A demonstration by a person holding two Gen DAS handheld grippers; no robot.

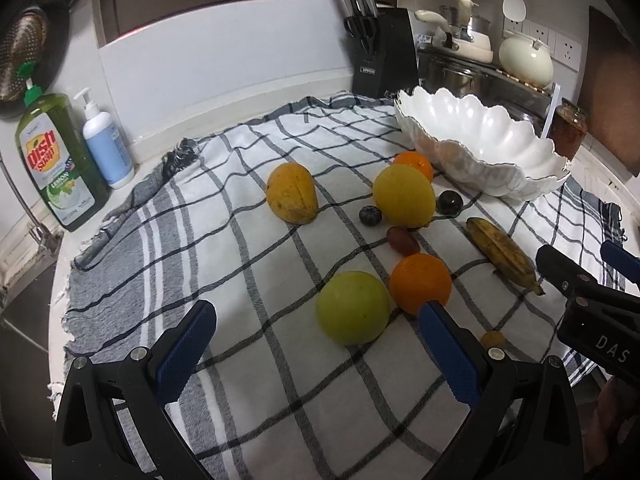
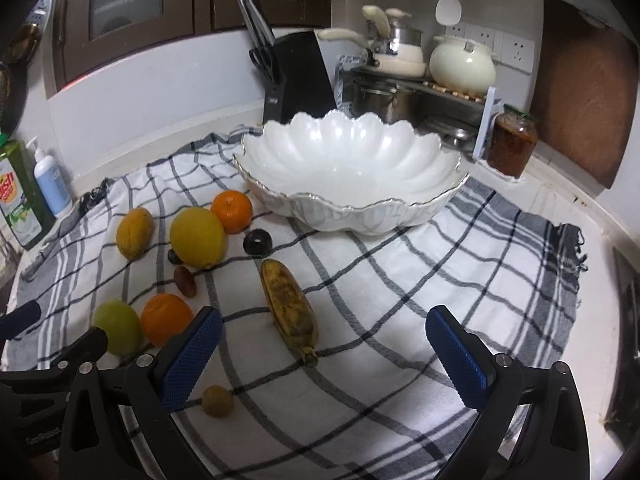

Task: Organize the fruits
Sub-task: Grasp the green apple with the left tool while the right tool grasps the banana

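Both claws released above the fruit-strewn checked cloth (image 2: 440, 264) on the worktop.
The left claw (image 1: 316, 344) partly hides a round orange (image 1: 420, 282); the empty scalloped white bowl (image 2: 352, 200) screens a tangerine (image 1: 414, 163); the right claw (image 2: 324, 352) frames a spotted banana (image 2: 288, 304).

Soft, dim indoor light is spread evenly; only faint shadows are cast under the fruit. Mild sheen is caught on the white bowl (image 2: 352, 168). Straight lines are bowed by the fisheye, corners are blacked out, and a slight haze is seen throughout.

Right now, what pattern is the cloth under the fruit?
The cloth is white with a black and grey check; clearest in the right wrist view.
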